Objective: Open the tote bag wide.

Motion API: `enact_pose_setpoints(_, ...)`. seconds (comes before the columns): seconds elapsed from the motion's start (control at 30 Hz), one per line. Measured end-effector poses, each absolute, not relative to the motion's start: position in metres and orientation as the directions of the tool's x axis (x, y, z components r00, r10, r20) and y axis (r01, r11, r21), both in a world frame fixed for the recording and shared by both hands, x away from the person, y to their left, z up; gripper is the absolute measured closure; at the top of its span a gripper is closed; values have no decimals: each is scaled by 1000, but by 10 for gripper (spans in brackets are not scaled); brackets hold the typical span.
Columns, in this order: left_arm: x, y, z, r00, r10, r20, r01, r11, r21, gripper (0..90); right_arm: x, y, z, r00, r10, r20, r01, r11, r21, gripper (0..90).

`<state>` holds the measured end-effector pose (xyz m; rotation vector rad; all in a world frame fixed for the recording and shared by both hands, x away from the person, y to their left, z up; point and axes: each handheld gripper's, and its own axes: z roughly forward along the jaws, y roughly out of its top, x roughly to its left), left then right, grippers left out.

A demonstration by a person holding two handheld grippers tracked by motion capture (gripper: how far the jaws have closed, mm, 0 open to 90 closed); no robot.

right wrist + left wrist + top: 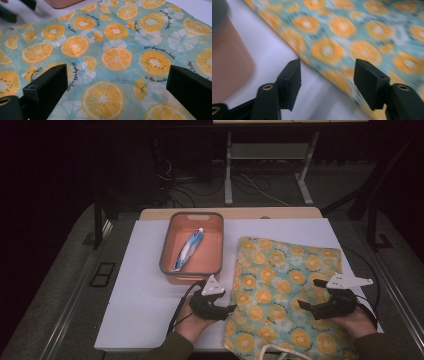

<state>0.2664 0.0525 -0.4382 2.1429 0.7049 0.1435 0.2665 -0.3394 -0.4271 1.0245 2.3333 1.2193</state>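
A teal cloth bag printed with orange slices [282, 290] [352, 40] [112, 55] lies flat on the right half of the white table cover. My left gripper [231, 308] [325, 82] is open at the bag's left edge, its jaws straddling the border between bag and cover. My right gripper [302, 304] [115, 95] is open low over the bag's right part, nothing between its jaws. An orange bin [192, 247] with a grey rim stands left of the bag and holds a blue and white tube [188, 250].
The white cover [145, 285] spans the wooden table. The bin's rounded corner [227, 57] is close to the left gripper's left jaw. A white handle loop of the bag [275, 351] hangs at the near edge. A desk frame and cables [250, 175] are on the floor beyond.
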Motion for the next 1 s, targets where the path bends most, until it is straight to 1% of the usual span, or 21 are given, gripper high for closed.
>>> enact_pose_setpoints(0.17, 258, 48, -446, 844, 504, -186, 461, -501, 732, 339, 266, -339, -427, -692, 720, 49, 452, 380, 807, 35)
enact_pose_setpoints(0.27, 258, 42, -451, 855, 485, -185, 455, -530, 716, 373, 266, -339, -427, -693, 719, 49, 451, 380, 807, 35)
enact_pose_setpoints(0.3, 257, 40, -451, 858, 486, -168, 443, -533, 720, 383, 266, -339, -427, -693, 719, 49, 451, 380, 807, 35)
enact_pose_setpoints(0.4, 257, 38, -451, 869, 472, -151, 423, -548, 722, 545, 266, -340, -427, -693, 720, 49, 452, 380, 807, 35)
enact_pose_setpoints(0.5, 257, 36, -452, 884, 448, -136, 398, -565, 723, 733, 266, -340, -427, -693, 719, 48, 452, 382, 807, 35)
enact_pose_setpoints(0.57, 258, 35, -452, 894, 429, -132, 383, -576, 722, 843, 266, -339, -427, -693, 719, 47, 451, 382, 807, 35)
enact_pose_setpoints(0.6, 258, 34, -452, 895, 425, -136, 383, -575, 723, 876, 266, -340, -427, -693, 719, 47, 450, 382, 807, 35)
enact_pose_setpoints(0.67, 260, 34, -451, 898, 421, -129, 375, -579, 724, 894, 266, -340, -427, -693, 719, 44, 447, 381, 809, 35)
enact_pose_setpoints(0.73, 264, 34, -448, 897, 431, -97, 360, -584, 727, 895, 266, -341, -426, -693, 720, 44, 447, 380, 810, 35)
enact_pose_setpoints(1.0, 300, 53, -441, 827, 562, 0, 370, -545, 753, 894, 267, -345, -423, -683, 730, 40, 444, 371, 816, 35)
